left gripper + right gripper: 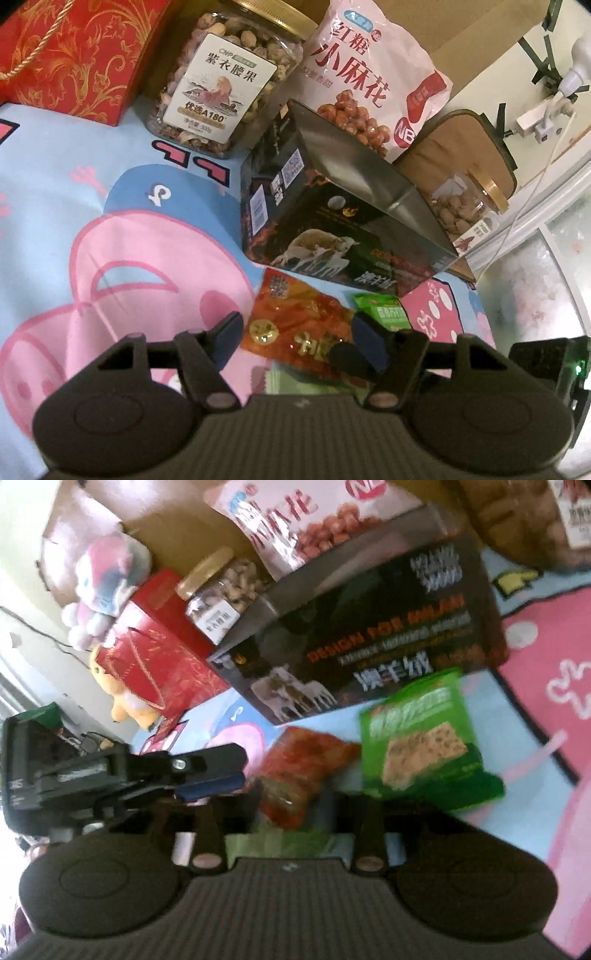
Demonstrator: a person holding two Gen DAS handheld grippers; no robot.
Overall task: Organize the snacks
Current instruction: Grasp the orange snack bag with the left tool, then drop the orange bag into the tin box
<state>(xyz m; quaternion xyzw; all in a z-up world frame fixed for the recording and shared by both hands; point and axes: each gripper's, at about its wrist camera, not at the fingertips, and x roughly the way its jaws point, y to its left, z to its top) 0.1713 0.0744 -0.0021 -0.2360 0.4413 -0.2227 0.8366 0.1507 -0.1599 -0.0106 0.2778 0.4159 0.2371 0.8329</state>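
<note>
An orange-red snack packet (295,332) lies on the cartoon-print cloth (129,258) in front of a black box (332,206). My left gripper (295,332) is open, its blue-padded fingers (227,332) on either side of the packet. A small green snack packet (384,312) lies just right of it. In the right wrist view the orange-red packet (299,771) and the green packet (424,738) lie before my right gripper (288,805), whose fingertips are blurred and hard to make out. The left gripper (207,775) shows at the left there.
Behind stand a jar of nuts (221,85), a pink snack bag (369,81), a red gift box (74,55), a second jar (465,206) and a brown pouch (454,147). Plush toys (103,590) sit at the far left in the right wrist view.
</note>
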